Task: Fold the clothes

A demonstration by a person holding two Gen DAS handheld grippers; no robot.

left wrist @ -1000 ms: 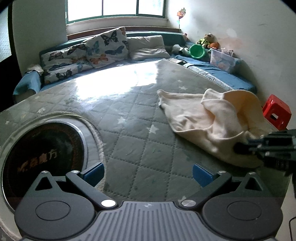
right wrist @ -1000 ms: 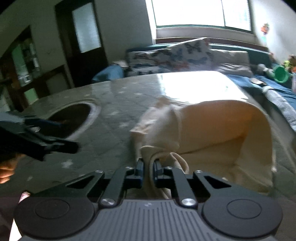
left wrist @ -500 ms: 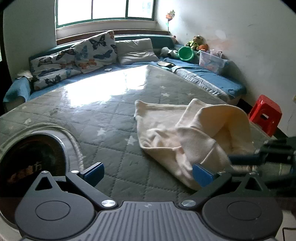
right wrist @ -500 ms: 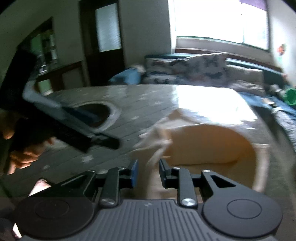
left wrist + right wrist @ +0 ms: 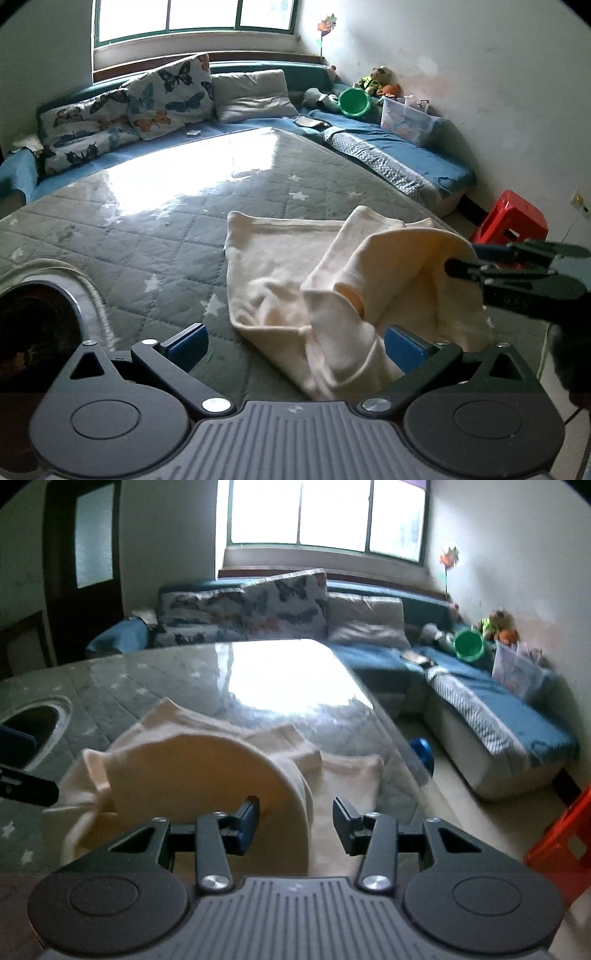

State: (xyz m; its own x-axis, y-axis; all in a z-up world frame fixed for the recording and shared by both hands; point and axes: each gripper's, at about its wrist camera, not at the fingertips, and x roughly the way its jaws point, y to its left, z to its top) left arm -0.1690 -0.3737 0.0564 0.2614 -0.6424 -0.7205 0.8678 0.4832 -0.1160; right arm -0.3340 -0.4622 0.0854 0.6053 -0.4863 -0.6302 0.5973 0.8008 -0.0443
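A clear bin of toys sits far beyond the left gripper, which gapes, angled down over the cream garment; right gripper is opening, garment fold between unpressed pads.

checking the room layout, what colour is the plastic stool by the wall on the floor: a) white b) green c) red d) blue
c, the plastic stool standing on the floor by the white wall, beyond the cream garment on the grey quilted surface, is bright red.

Black claw linkages, blue pads, silver screws, ribbed, seemingly grey housing
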